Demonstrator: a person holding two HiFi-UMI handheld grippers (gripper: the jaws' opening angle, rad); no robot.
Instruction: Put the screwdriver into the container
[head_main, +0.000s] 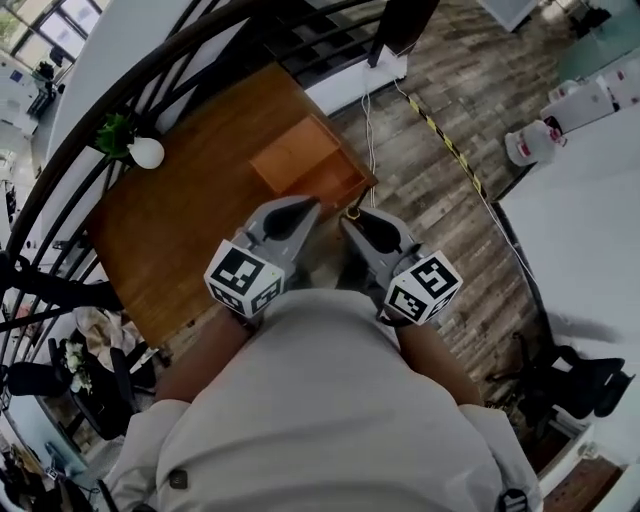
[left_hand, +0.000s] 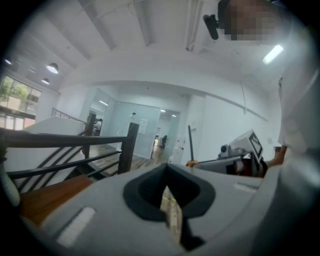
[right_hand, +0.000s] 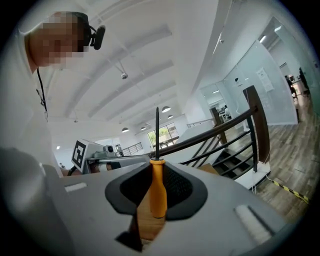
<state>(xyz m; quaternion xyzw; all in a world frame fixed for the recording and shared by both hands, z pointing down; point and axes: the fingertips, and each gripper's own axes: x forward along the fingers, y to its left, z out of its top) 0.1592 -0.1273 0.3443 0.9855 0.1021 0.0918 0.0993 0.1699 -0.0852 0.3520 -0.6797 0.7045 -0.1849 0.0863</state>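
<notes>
Forearms (head_main: 200, 365) tucked close to torso; right gripper (right_hand: 157, 167) pinches screwdriver (right_hand: 158, 192) handle; left gripper (left_hand: 167, 172) pressed together, empty; container (head_main: 305, 160) ahead.

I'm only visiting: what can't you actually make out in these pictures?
Container: head view, inside too small to tell if anything lies in it.
Screwdriver: head view, almost all hidden by the right tongs that grip it.
Table, near edge: head view, covered by the left tongs and the person's shirt.
</notes>
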